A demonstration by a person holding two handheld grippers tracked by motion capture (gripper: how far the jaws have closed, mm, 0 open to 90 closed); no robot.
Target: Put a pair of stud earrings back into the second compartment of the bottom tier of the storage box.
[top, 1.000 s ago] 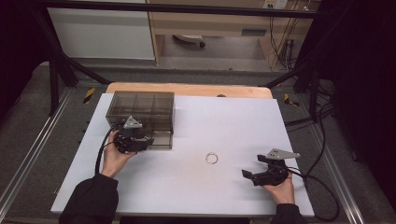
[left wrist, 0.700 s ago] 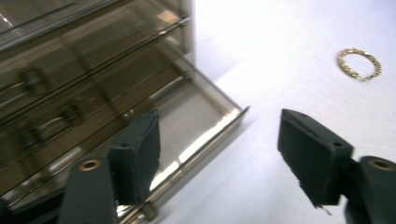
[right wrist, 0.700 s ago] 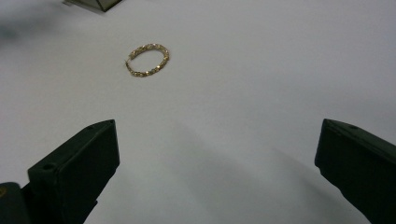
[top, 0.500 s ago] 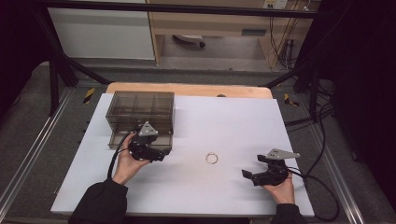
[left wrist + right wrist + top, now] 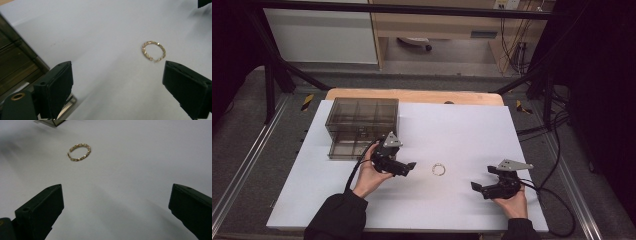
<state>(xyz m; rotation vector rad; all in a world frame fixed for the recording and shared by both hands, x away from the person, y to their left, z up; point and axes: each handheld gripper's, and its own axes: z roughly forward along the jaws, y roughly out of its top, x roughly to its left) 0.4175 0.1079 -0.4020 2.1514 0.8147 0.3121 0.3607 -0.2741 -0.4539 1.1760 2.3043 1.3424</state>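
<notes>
The little gold chain bracelet (image 5: 439, 169) lies flat on the white table (image 5: 472, 130), curled into a loop with a small gap where its ends do not quite meet; it sits a little toward six o'clock of the table's middle, with nothing touching it. I would judge it very light and limp: the links will sag and bunch as soon as one side is lifted, and they may slide on the smooth sheet if nudged sideways. Lying so low, it offers little to grab; the surest hold looks like a pinch across one strand of the loop, pads coming straight down on either side of the links, perhaps near the loose ends where the chain stands slightly proud.

At about nine o'clock of the bracelet, near it but not touching, is the left gripper (image 5: 408, 167), pointing toward it. Its jaws have just been opening and now stand spread wide, with nothing between them; in the left gripper view the bracelet (image 5: 153, 51) lies just ahead of the right-hand pad.

Out at four o'clock, well apart, the right gripper (image 5: 477, 187) rests low over the table, its jaws also spread and empty.

Behind the left hand, at ten o'clock, stands a smoky clear organizer box (image 5: 362, 125) with compartments.
</notes>
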